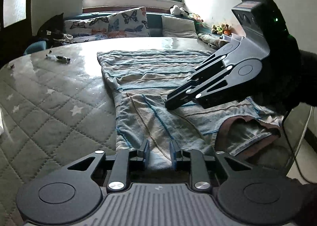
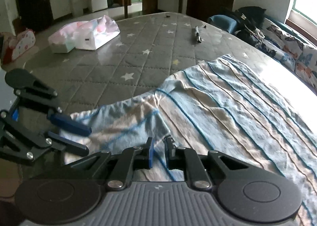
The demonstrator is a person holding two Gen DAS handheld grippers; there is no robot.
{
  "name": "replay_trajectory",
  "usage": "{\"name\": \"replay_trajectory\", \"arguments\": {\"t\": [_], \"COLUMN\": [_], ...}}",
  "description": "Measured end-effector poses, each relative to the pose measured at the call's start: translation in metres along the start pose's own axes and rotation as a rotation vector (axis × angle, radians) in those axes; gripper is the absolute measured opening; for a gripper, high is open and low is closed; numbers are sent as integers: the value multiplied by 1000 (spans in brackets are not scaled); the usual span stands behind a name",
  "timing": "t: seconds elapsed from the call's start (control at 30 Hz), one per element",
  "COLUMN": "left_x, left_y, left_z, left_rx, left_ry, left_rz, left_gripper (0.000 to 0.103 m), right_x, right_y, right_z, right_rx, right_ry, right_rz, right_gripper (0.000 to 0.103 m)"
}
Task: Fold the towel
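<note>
A towel (image 1: 150,79) with blue and beige stripes lies rumpled on the grey quilted star-pattern table (image 1: 49,107), its near part bunched into folds. My left gripper (image 1: 160,147) is open at the towel's near edge, with cloth showing between its blue pads. In the right wrist view the left gripper (image 2: 88,140) comes in from the left, its fingers spread around the towel's (image 2: 227,103) corner. My right gripper (image 2: 159,151) hangs low over the towel with a narrow gap and a blue stripe running between the pads. From the left wrist view the right gripper (image 1: 186,105) points down onto the towel's middle.
A black pen (image 1: 58,58) lies far left on the table. A plastic-wrapped tissue pack (image 2: 85,33) sits across the table. Butterfly cushions (image 1: 126,22) line a bench under the window. A pinkish-brown cloth (image 1: 247,131) hangs at the table's right edge.
</note>
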State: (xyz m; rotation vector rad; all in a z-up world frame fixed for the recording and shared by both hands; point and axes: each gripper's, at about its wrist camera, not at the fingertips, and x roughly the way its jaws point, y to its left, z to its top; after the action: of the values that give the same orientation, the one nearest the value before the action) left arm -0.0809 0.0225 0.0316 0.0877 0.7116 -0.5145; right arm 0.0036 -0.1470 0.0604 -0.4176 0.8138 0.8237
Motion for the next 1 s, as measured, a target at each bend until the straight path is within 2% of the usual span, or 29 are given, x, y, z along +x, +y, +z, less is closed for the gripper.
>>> {"name": "replay_trajectory", "arguments": {"t": [0.23,0.57,0.73,0.8,0.9,1.0], "left_x": [-1,-5,-11,-17,-23,-20], "left_y": [-25,-39,-42,-43,-47,-48], "left_z": [-3,-7,-8,-10,-14,-16], "left_rx": [121,185,220,250,303,336], "left_ry": [8,19,22,18,10,10], "left_rz": [-2,15,20,14,13,25], "left_gripper": [29,29,30,35,38,39], "right_x": [-4,-23,-48,-64,-88,-108], "right_y": [26,40,31,23,15,12], "right_z": [-10,-30,-38,-44,-62,-85], "right_rx": [-97,-162,-138,-116,-94,-66], "right_ry": [14,24,2,-5,1,20], "right_rz": [41,41,-4,-31,-85,-131], "right_gripper": [11,12,17,18,28,32]}}
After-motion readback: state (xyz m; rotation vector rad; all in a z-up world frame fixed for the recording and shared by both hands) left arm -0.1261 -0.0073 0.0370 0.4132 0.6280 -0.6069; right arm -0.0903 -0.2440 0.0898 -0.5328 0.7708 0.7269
